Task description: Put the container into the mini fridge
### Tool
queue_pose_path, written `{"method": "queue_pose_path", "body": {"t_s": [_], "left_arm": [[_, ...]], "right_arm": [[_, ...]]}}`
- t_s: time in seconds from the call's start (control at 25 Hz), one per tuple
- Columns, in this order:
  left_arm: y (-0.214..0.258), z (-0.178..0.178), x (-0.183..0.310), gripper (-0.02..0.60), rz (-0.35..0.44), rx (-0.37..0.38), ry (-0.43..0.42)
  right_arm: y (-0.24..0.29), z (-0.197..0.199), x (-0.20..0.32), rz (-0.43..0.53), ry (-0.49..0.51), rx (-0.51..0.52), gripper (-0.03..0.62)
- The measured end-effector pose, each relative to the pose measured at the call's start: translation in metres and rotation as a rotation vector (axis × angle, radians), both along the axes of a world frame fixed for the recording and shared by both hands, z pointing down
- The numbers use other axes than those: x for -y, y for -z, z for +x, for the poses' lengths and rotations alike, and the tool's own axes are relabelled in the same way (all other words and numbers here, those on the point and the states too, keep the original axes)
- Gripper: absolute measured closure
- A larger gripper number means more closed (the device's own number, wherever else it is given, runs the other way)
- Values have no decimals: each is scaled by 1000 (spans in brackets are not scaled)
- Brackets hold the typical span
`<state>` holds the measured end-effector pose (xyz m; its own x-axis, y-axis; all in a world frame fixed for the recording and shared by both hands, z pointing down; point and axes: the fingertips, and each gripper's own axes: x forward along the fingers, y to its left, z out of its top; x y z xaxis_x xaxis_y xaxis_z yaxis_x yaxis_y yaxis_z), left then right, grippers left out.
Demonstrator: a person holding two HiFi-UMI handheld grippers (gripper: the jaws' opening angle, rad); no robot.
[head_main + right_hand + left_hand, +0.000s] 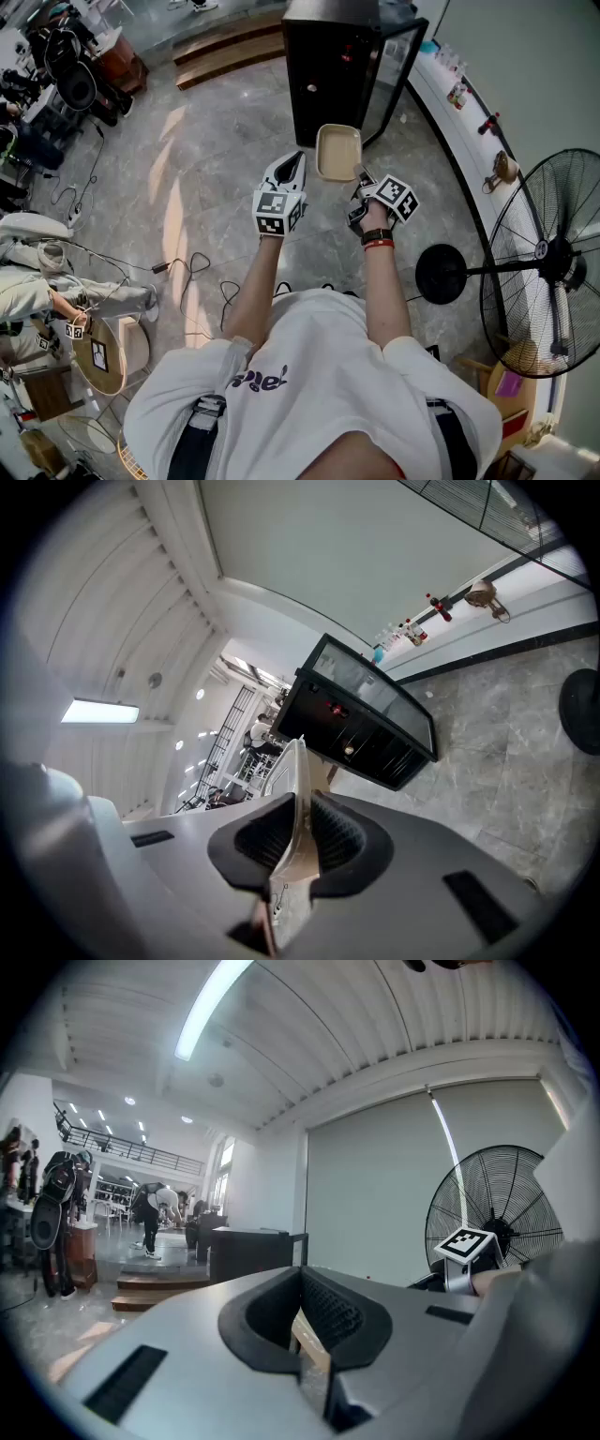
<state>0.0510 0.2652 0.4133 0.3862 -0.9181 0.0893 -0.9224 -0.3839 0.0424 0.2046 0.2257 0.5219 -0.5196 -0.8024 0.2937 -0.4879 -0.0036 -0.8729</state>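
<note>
A shallow tan container [338, 152] hangs in the air in front of me, its rim clamped by my right gripper [359, 178]. In the right gripper view the container's wall [292, 789] runs edge-on between the pads, which press on it from both sides. The black mini fridge [342, 66] stands on the floor just beyond, its glass door [394, 66] swung open; it also shows ahead of the jaws as the fridge [366, 728]. My left gripper [289, 169] floats beside the container, shut and holding nothing, its pads [323, 1316] meeting at the tip.
A big standing fan [548, 262] with a round black base [441, 274] is at my right. Cables [187, 267] trail over the grey floor at left. A white ledge [459, 94] with small bottles follows the wall. A round wooden stool [108, 352] and a person [37, 281] are far left.
</note>
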Motion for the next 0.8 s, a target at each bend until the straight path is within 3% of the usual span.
{"method": "queue_pose_path", "body": {"t_s": [0.36, 0.8], "left_arm": [[-17, 35, -16, 561, -46, -22, 38], [-37, 25, -16, 561, -70, -33, 90]], "right_arm": [[-11, 31, -14, 2, 0, 23, 530], [-19, 21, -7, 6, 21, 19, 531]]}}
